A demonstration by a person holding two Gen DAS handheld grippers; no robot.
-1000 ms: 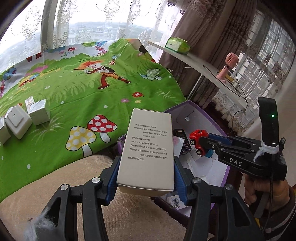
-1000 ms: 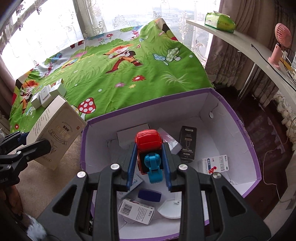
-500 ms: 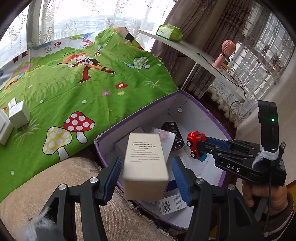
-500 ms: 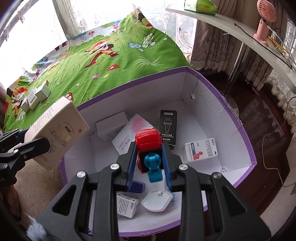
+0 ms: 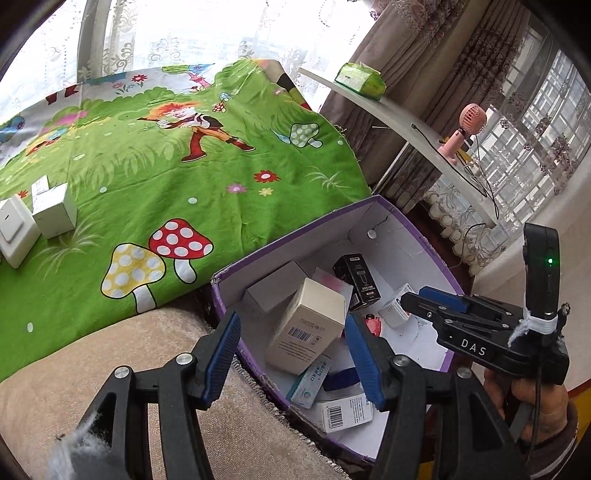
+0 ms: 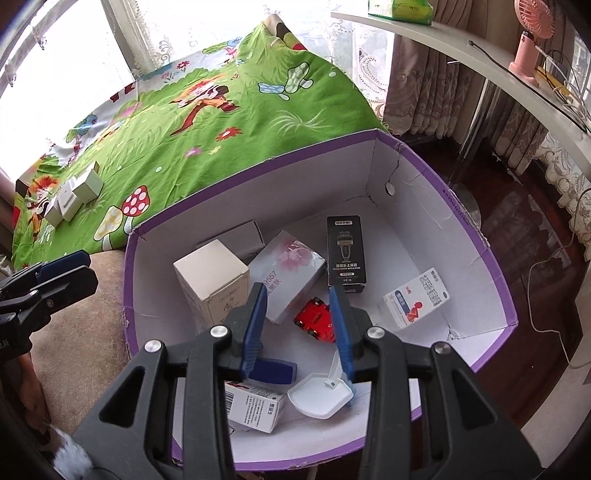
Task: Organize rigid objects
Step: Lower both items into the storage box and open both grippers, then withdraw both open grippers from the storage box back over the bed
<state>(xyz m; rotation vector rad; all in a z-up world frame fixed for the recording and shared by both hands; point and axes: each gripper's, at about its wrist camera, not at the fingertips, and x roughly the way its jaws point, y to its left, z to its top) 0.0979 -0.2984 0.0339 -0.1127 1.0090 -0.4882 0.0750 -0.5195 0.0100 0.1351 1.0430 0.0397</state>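
Dropped red toy car point(image 6: 317, 320) lies below the opening right gripper point(image 6: 301, 321).

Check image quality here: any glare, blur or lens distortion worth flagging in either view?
Left wrist view: window blown out white, shelf bowed by the fisheye, box contents sharp. Right wrist view: window overexposed at upper left, purple box rim curved by distortion, labels readable, dark vignette in the corners.
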